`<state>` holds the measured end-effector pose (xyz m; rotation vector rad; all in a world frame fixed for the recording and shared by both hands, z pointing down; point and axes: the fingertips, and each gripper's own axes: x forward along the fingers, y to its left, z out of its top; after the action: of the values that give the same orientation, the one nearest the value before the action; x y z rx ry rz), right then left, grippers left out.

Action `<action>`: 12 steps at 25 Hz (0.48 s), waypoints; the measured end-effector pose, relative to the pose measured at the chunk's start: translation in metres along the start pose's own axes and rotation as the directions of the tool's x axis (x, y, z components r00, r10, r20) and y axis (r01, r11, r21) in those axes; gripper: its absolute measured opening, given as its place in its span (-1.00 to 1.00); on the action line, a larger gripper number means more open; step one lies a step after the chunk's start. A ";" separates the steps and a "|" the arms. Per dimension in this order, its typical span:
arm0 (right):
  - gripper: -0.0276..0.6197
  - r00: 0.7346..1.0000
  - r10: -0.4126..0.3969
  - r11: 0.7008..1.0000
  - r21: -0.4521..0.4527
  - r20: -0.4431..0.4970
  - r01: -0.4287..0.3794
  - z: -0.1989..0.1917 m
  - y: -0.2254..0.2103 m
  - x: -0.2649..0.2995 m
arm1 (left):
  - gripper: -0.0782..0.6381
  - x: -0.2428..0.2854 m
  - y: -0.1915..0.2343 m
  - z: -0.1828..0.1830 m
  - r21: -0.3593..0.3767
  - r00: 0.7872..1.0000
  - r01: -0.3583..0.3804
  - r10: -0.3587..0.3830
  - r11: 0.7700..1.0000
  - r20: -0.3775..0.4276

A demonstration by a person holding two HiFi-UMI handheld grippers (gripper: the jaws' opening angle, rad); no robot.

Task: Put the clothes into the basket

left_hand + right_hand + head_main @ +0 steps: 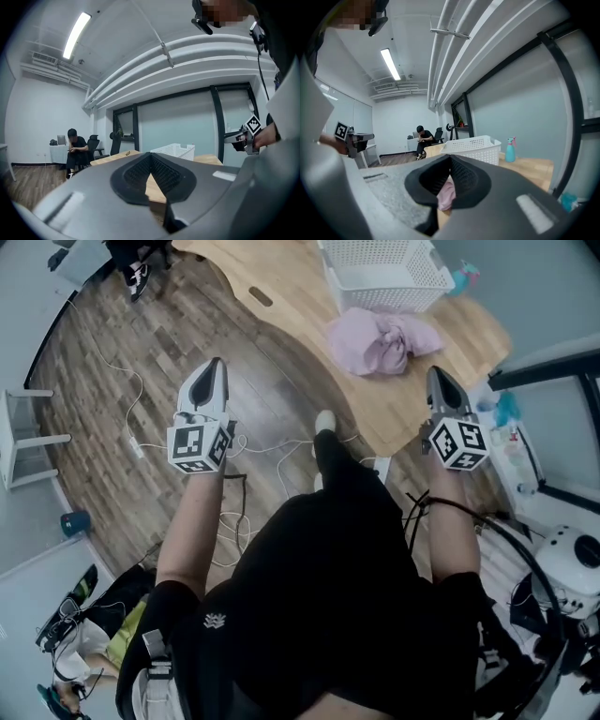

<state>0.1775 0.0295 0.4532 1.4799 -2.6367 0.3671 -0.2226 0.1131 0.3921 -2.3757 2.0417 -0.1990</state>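
Pink clothes (380, 341) are seen heaped on the wooden worktop (281, 268), just beside the white basket (398, 298). Both the left tongs (217, 364) and right tongs (438, 373) are held closed and empty, short of the heap, presumably because it is not yet reached.

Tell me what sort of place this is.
Probably an office or lab workroom. A person sits beside an office chair at the far wall, glass partitions in black frames line one side, and a tube light runs along the ceiling.
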 end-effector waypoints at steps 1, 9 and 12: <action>-0.91 1.000 0.000 1.000 0.005 -0.004 0.000 -0.002 -0.006 0.012 | -0.76 0.011 0.001 -0.003 0.001 1.000 0.002 -0.002 1.000 -0.008; -0.91 1.000 -0.005 1.000 0.006 -0.013 0.005 0.010 -0.031 0.091 | -0.76 0.097 0.028 -0.005 -0.006 0.999 0.021 -0.021 1.000 -0.030; -0.91 1.000 -0.021 1.000 0.002 -0.022 0.022 0.012 -0.037 0.109 | -0.76 0.122 0.037 -0.005 0.000 0.999 0.030 -0.030 1.000 -0.041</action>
<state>0.1518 -0.0822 0.4692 1.4948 -2.6022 0.3825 -0.2415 -0.0125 0.4050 -2.4235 2.0231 -0.2509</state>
